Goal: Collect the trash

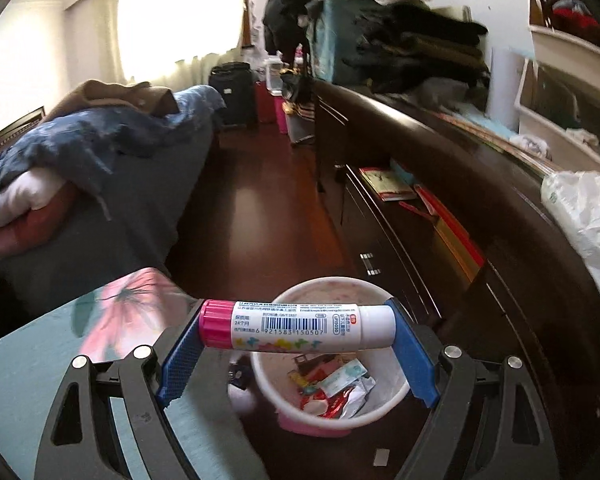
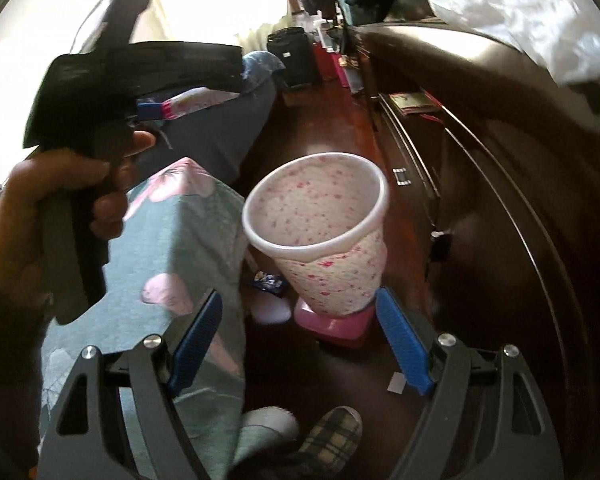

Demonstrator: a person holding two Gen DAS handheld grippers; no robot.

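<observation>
A dark quilt (image 1: 72,140) lies rumpled on the bed, folded clothes (image 1: 416,46) pile up on the long dark cabinet (image 1: 380,128), a black suitcase (image 1: 232,90) waits by the bright curtain (image 1: 172,20), and a plaid slipper (image 2: 332,436) sits on the floor.

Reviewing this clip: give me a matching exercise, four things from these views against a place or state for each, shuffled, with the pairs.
Things:
1. glue stick
2. trash bin
3. right tongs
4. plaid slipper

Places or states:
A. open, nothing between the pads
B. on the floor below the right tongs
C. clamped end to end in the left tongs
D. wrappers lying at its bottom

Pairs: 1-C, 2-D, 3-A, 4-B
</observation>
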